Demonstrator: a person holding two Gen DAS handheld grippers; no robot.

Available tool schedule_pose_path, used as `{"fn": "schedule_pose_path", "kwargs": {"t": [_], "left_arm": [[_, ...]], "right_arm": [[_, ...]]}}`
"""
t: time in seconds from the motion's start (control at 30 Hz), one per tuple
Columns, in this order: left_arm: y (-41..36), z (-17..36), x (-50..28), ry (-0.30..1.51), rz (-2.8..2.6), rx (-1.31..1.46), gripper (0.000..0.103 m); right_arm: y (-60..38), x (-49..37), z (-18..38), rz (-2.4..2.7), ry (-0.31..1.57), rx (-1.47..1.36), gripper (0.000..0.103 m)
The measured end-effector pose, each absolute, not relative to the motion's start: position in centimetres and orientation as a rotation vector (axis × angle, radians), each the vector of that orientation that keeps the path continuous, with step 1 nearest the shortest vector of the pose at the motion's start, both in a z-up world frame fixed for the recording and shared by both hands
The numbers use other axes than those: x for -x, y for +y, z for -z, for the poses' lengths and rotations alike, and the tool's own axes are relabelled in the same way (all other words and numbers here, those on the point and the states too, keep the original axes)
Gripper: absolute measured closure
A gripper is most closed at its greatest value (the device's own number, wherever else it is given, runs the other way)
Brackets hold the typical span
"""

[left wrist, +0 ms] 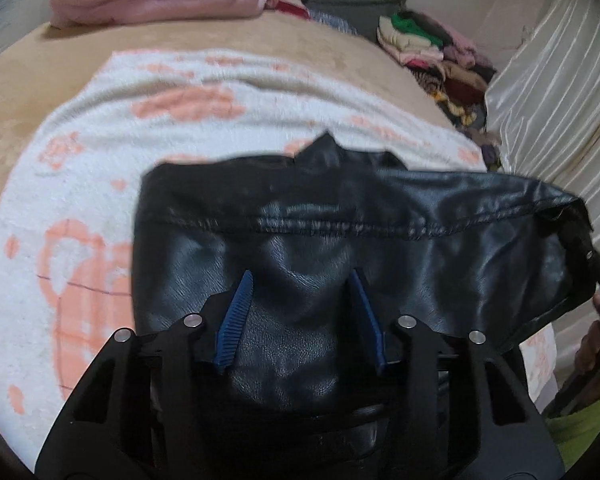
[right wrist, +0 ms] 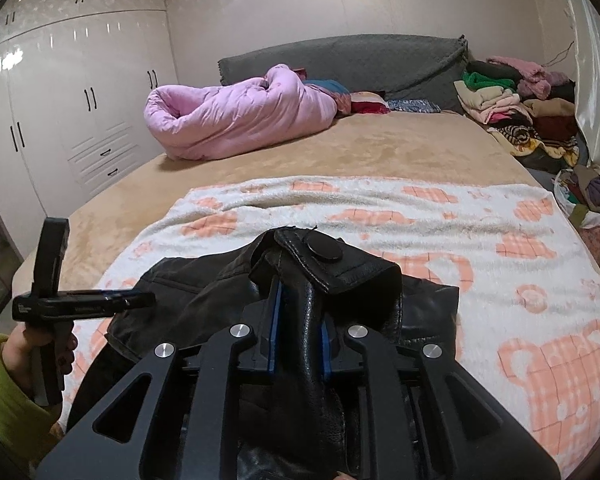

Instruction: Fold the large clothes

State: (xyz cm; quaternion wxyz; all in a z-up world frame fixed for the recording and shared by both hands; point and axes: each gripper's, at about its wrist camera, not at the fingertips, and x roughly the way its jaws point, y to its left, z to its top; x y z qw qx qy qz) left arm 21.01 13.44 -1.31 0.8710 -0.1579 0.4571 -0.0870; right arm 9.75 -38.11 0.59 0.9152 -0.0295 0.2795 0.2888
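Observation:
A black leather jacket [left wrist: 380, 248] lies partly on a white fleece blanket with orange bear prints [left wrist: 148, 128], its right end lifted off the bed. My left gripper [left wrist: 300, 276] points down onto the jacket. Its blue pads [left wrist: 236, 312] stand half apart, leather bunches in the gap, and the ribbed pad faces stay bare. In the right wrist view my right gripper [right wrist: 300, 312] is shut on a thick fold of the jacket [right wrist: 220, 288], beside a snap tab [right wrist: 320, 250]. The left gripper [right wrist: 140, 299] shows there at the left, held by a hand in a green sleeve [right wrist: 4, 380].
The blanket covers a tan bed [right wrist: 380, 148]. A rolled pink quilt [right wrist: 236, 116] lies near the grey headboard [right wrist: 340, 60]. Piles of folded clothes [right wrist: 516, 112] line the far right side by a pale curtain [left wrist: 552, 92]. White wardrobes [right wrist: 68, 100] stand on the left.

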Motion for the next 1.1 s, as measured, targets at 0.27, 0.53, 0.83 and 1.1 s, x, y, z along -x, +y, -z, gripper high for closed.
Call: {"fn": "schedule_pose_path", "kwargs": {"t": [0.27, 0.53, 0.83, 1.1], "left_arm": [[12.9, 4.4, -21.6, 1.02, 0.184, 0.324, 0.063], [12.6, 5.4, -21.8, 1.032, 0.182, 0.299, 0.063], [12.5, 5.4, -21.8, 1.021, 0.182, 0.296, 0.063], [12.2, 5.4, -21.6, 1.009, 0.176, 0.264, 0.063]], "right_arm": [[-37.8, -10.6, 1.4, -0.575, 0.631, 0.081, 0.084], [-38.1, -11.2, 2.6, -0.511, 0.688, 0.096, 0.056], [-39.2, -10.3, 0.6, -0.422, 0.581, 0.088, 0.045], [-34.0, -11.5, 1.9, -0.509, 0.616, 0.182, 0.045]]}}
